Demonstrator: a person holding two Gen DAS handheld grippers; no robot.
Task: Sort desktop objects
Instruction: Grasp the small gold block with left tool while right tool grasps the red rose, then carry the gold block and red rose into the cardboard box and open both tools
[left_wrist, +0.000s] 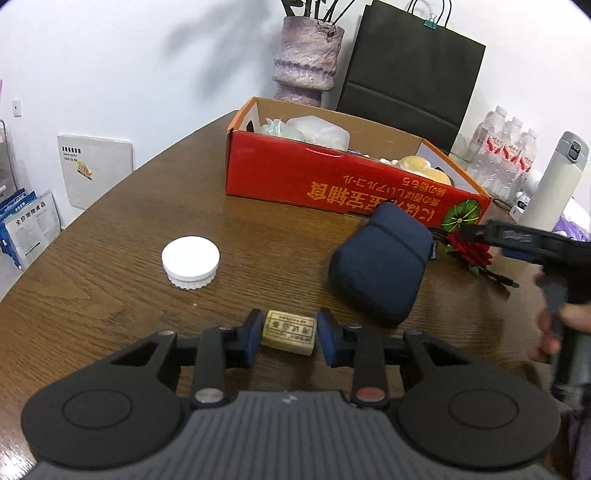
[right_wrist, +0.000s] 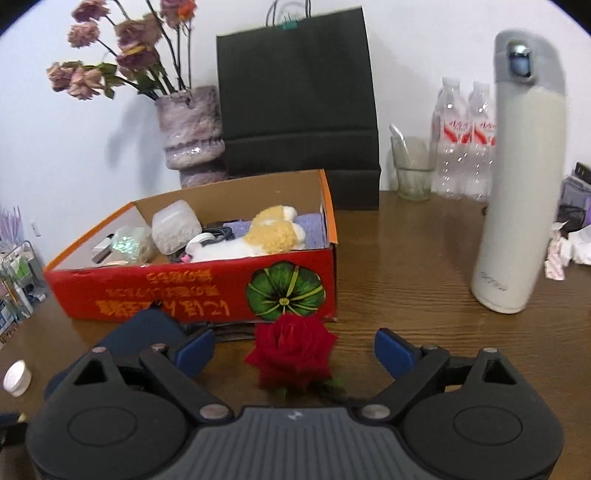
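A small beige eraser (left_wrist: 289, 332) with printed characters lies on the wooden table (left_wrist: 110, 295). My left gripper (left_wrist: 290, 336) is shut on it, one blue pad against each end. A red artificial rose (right_wrist: 291, 347) lies in front of the red cardboard box (right_wrist: 166, 291). My right gripper (right_wrist: 293, 349) stands open around the bloom, and both pads are well clear of it. In the left wrist view the right gripper (left_wrist: 517, 236) reaches in from the right over the rose (left_wrist: 471, 253), held by a hand.
A navy pouch (left_wrist: 380, 266) and a white round jar (left_wrist: 190, 262) lie near the red box (left_wrist: 332, 184), which holds a plush toy (right_wrist: 266, 232) and other items. A white thermos (right_wrist: 521, 184), a glass (right_wrist: 412, 173), water bottles (right_wrist: 465, 140), a black bag (right_wrist: 299, 103) and a vase (right_wrist: 192, 133) stand behind.
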